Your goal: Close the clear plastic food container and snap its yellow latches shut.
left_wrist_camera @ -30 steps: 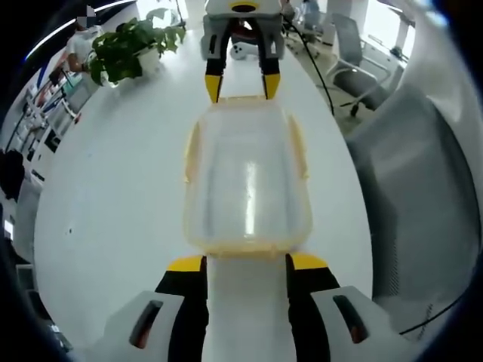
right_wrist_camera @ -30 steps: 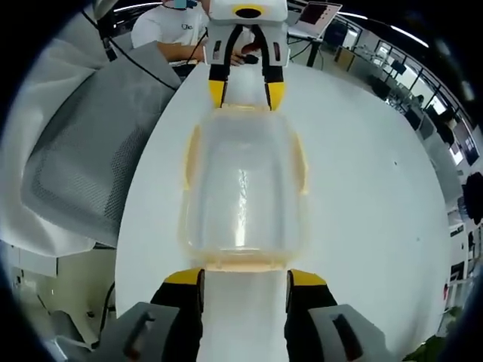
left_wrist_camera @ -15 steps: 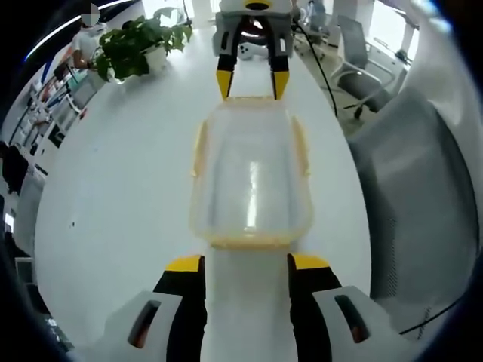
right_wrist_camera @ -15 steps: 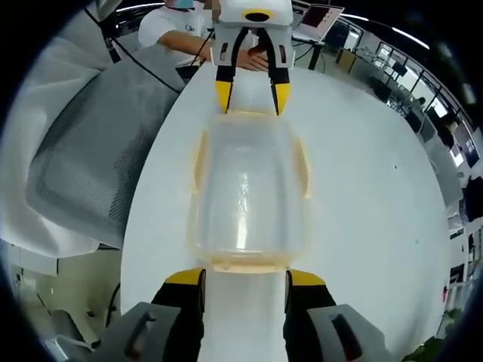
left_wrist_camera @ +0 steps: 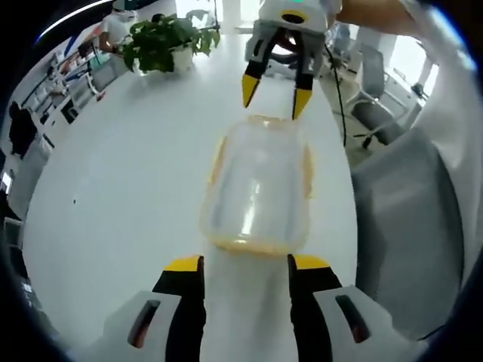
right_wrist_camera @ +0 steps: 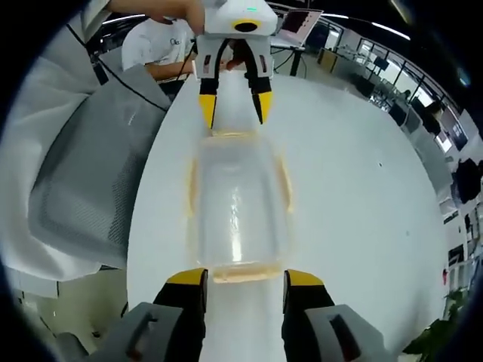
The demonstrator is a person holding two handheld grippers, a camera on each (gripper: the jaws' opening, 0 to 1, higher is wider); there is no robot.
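Note:
The clear plastic food container (left_wrist_camera: 260, 188) lies lengthwise on the white table (left_wrist_camera: 113, 196) with its lid on. Yellow latches (left_wrist_camera: 218, 162) run along its sides and ends; whether they are snapped I cannot tell. My left gripper (left_wrist_camera: 245, 264) stands open just short of the near end, nothing between its jaws. The right gripper (left_wrist_camera: 275, 96) hovers open at the far end, a hand holding it. From the other side, the container (right_wrist_camera: 238, 211) lies ahead of my open right gripper (right_wrist_camera: 245, 277), and the left gripper (right_wrist_camera: 234, 111) stands open beyond it.
A grey mesh office chair (left_wrist_camera: 400, 226) stands close against the table's edge, also seen from the other side (right_wrist_camera: 83, 188). A potted plant (left_wrist_camera: 162, 41) sits at one far corner. A person in a white shirt (right_wrist_camera: 162, 45) and a laptop (right_wrist_camera: 298, 23) are at the other end.
Both grippers have drawn back a little from the container's ends; the opposite gripper's tips no longer touch the rim. Both views have swung slightly. The container has stayed in place.

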